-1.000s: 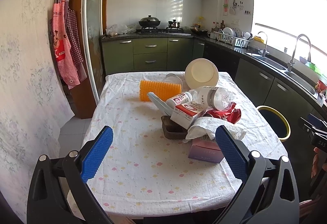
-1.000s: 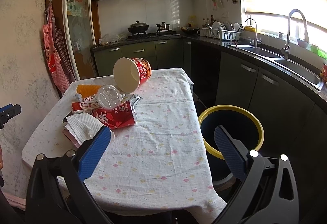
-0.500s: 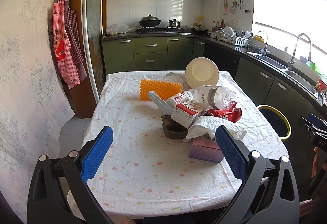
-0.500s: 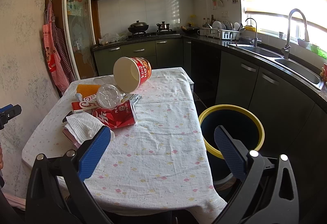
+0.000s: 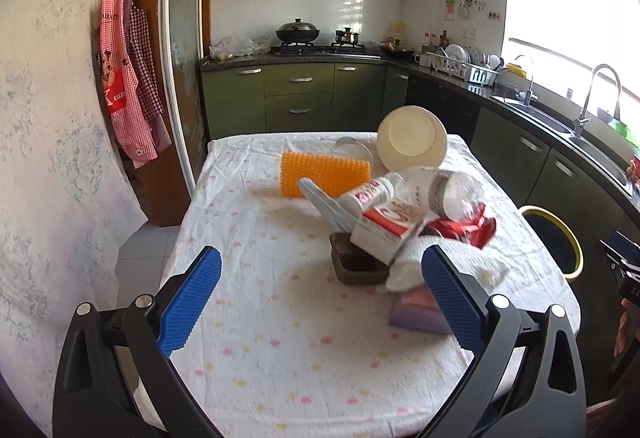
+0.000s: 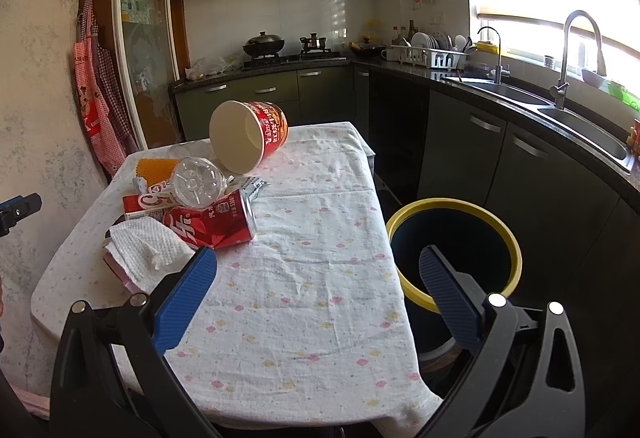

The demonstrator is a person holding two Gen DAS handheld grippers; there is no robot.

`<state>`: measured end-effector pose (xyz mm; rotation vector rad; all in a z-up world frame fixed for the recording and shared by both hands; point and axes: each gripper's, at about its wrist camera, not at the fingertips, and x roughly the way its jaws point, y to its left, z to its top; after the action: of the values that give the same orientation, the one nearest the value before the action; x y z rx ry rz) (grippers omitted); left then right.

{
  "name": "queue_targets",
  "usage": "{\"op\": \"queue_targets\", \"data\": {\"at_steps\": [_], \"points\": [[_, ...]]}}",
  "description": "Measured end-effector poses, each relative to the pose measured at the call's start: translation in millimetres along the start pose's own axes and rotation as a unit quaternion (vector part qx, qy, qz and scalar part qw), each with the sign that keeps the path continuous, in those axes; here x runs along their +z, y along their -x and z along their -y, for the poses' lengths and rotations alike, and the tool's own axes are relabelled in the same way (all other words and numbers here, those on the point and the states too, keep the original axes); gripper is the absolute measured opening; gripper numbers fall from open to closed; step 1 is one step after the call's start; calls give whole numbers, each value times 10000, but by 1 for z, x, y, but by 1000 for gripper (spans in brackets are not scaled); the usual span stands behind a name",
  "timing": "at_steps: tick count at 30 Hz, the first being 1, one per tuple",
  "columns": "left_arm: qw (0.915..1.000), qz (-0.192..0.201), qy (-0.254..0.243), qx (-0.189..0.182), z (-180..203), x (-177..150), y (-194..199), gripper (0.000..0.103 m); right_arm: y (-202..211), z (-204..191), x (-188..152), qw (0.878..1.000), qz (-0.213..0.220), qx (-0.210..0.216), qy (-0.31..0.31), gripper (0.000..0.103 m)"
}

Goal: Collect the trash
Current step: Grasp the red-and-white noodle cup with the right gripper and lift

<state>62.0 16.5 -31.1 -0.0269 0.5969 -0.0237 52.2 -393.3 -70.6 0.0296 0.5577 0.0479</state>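
While spread wide and holding nothing, left tool [image 5: 318,288] hovers over near edge of surface [image 5: 256,318]; trash heap just ahead, nearer right pad. Heaped together: white paper towel [image 5: 452,264] draped on a purple box [image 5: 416,312], dark brown tray [image 5: 356,266], red-and-white carton [image 5: 386,230], clear plastic bottle [image 5: 444,188], crushed red can [image 5: 464,228], orange spiky pad [image 5: 324,174], pale paper bowl [image 5: 412,142] tipped on its side.

Seen from right wrist: right tool [image 6: 318,284] equally wide, empty, paper towel [image 6: 150,244] just beyond left pad, red can [image 6: 212,224] near it, yellow-rimmed bin [image 6: 456,250] on floor beside surface [image 6: 320,230], behind right pad. White cloth with pastel spots; green kitchen cabinets, stove, sink under bright window.
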Motion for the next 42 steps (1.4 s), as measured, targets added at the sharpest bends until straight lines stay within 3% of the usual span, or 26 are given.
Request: {"op": "queue_targets", "data": {"at_steps": [8, 13, 19, 24, 28, 31, 35, 37, 39, 42], "points": [[9992, 229, 276, 146, -21, 49, -64, 99, -60, -9, 58, 9987, -140, 425, 251, 97], [9990, 263, 309, 199, -29, 78, -116, 99, -106, -38, 100, 9966, -78, 368, 731, 95], [9981, 418, 420, 177, -35, 101, -164, 99, -176, -73, 126, 9913, -258, 290, 1255, 75], [9984, 350, 438, 83, -34, 100, -191, 99, -237, -89, 137, 9860, -407, 9, 1614, 60], [9988, 158, 469, -43, -36, 94, -207, 99, -277, -96, 139, 9815, -368, -265, 1860, 56], [9988, 93, 482, -35, -36, 89, -211, 99, -296, -99, 138, 9800, -260, -389, 1936, 54], [9990, 59, 427, 105, -37, 84, -217, 99, -312, -100, 138, 9768, -253, -548, 2056, 33], [9989, 14, 459, 68, -39, 82, -220, 99, -316, -98, 142, 9767, -338, -562, 2041, 14], [9988, -40, 479, 17, -39, 80, -222, 99, -318, -94, 151, 9791, -448, -541, 1911, 4], [9990, -67, 428, -74, -37, 77, -222, 99, -321, -81, 168, 9852, -812, -277, 1484, 4]]}}
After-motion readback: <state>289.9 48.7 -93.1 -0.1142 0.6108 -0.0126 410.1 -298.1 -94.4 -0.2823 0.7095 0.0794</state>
